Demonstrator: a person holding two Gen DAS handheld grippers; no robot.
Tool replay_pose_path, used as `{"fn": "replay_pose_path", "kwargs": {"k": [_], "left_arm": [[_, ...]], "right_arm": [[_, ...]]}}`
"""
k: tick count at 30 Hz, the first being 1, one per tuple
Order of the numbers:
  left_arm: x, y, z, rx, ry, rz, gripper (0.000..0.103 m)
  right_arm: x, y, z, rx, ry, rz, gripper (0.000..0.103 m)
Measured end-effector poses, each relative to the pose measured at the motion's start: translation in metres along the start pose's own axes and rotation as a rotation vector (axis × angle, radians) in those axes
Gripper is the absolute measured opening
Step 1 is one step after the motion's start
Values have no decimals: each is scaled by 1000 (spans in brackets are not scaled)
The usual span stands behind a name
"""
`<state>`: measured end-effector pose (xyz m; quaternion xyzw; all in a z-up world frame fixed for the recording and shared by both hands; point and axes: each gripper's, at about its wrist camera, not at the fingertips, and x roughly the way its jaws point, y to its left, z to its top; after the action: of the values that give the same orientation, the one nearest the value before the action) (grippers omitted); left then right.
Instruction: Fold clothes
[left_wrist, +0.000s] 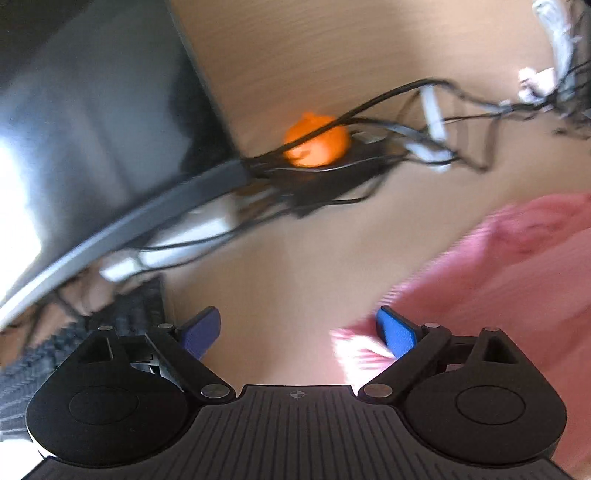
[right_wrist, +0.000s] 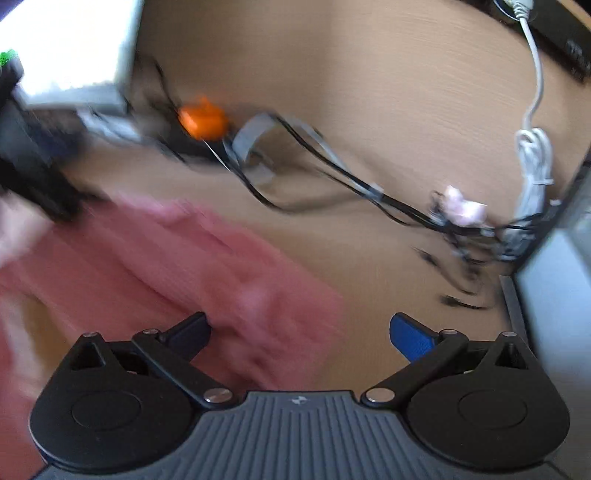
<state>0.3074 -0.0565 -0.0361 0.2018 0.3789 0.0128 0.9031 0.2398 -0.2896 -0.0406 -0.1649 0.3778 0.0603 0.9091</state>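
A pink garment (left_wrist: 498, 280) lies on the wooden table (left_wrist: 295, 266), at the right of the left wrist view and at the left of the right wrist view (right_wrist: 166, 258). My left gripper (left_wrist: 299, 332) is open and empty, its right blue finger over the garment's edge. My right gripper (right_wrist: 301, 336) is open and empty, its left finger over the garment. The left gripper shows blurred at the far left of the right wrist view (right_wrist: 33, 173). Both views are motion-blurred.
An orange object (left_wrist: 316, 138) sits among tangled black cables (left_wrist: 369, 122) at the back of the table. A dark monitor (left_wrist: 92, 129) and a keyboard (left_wrist: 74, 343) stand on the left. White cables (right_wrist: 535, 166) and a grey box (right_wrist: 554, 302) are on the right.
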Motion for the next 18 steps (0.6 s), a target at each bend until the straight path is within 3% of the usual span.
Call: {"fn": "replay_pose_path", "kwargs": {"k": [3, 5, 7, 9, 13, 15, 18], "left_arm": [[1, 15, 0, -30, 14, 75, 87], [-9, 29, 0, -94, 9, 75, 87], [-28, 40, -2, -174, -17, -17, 91], [-49, 44, -6, -230, -43, -156, 93], [-80, 20, -15, -202, -50, -354, 93], [-87, 4, -22, -157, -34, -359, 93], [-92, -18, -33, -98, -4, -334, 92]], "right_arm": [[6, -13, -6, 91, 32, 33, 103], [6, -16, -7, 111, 34, 47, 103], [10, -19, -8, 138, 50, 73, 103], [13, -21, -8, 150, 52, 94, 103], [-3, -14, -2, 80, -15, 50, 103], [-28, -15, 0, 92, -104, 77, 103], [-49, -22, 3, 178, -169, 238, 103]]}}
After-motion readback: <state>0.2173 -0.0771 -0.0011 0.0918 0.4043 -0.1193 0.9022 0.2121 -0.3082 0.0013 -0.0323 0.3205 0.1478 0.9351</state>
